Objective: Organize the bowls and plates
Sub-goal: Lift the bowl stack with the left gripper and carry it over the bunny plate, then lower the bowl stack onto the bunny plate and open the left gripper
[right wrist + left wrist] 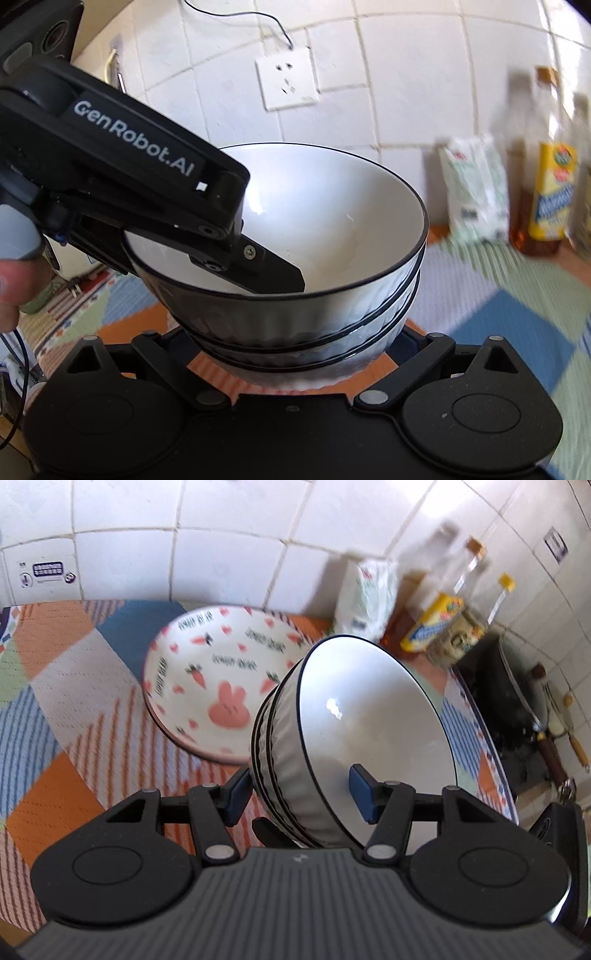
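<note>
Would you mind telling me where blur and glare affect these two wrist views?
Left wrist view: the clear glass bottles at the back are motion-smeared, and a bright glare spot sits inside the stack of white black-rimmed bowls. Right wrist view: the yellow-labelled oil bottle and patterned mat are blurred; the bowls stay fairly sharp.

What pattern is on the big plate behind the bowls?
White plate with pink bunny, carrots, hearts and black lettering; clearest in the left wrist view.

Glossy ribbed ceramic bowls (295, 295); woven cloth mat (74, 709).
</note>
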The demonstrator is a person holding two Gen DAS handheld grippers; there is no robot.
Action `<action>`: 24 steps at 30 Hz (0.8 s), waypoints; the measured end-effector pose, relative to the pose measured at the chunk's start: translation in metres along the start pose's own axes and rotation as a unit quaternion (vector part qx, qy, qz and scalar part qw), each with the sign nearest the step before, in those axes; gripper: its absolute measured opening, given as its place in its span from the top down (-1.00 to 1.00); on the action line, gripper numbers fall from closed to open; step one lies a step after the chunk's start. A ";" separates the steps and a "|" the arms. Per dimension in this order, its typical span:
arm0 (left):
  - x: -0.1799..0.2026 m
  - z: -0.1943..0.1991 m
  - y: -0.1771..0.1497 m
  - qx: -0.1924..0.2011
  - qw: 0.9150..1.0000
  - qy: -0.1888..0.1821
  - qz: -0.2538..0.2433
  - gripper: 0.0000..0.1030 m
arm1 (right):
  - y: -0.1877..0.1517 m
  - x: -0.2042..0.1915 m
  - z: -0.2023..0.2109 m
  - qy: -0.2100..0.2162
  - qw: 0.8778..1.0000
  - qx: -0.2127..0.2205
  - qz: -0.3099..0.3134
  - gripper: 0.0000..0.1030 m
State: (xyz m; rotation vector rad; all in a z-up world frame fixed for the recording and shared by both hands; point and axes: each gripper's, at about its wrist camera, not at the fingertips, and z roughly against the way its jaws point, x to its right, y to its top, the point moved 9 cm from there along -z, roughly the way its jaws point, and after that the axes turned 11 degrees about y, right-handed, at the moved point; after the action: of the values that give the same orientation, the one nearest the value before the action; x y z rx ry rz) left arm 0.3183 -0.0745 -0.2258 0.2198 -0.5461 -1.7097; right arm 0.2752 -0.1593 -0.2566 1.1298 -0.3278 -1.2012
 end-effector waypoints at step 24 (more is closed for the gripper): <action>-0.055 -0.089 0.053 -0.049 0.992 0.033 0.112 -0.14 | 0.023 0.034 -0.111 0.084 0.989 -0.103 0.066 -0.95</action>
State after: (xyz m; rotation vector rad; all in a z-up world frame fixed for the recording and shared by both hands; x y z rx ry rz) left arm 0.4151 -0.0490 -0.2866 0.1388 -0.4196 -1.5015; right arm 0.3822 -0.1327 -0.2997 1.0044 -0.1446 -0.9916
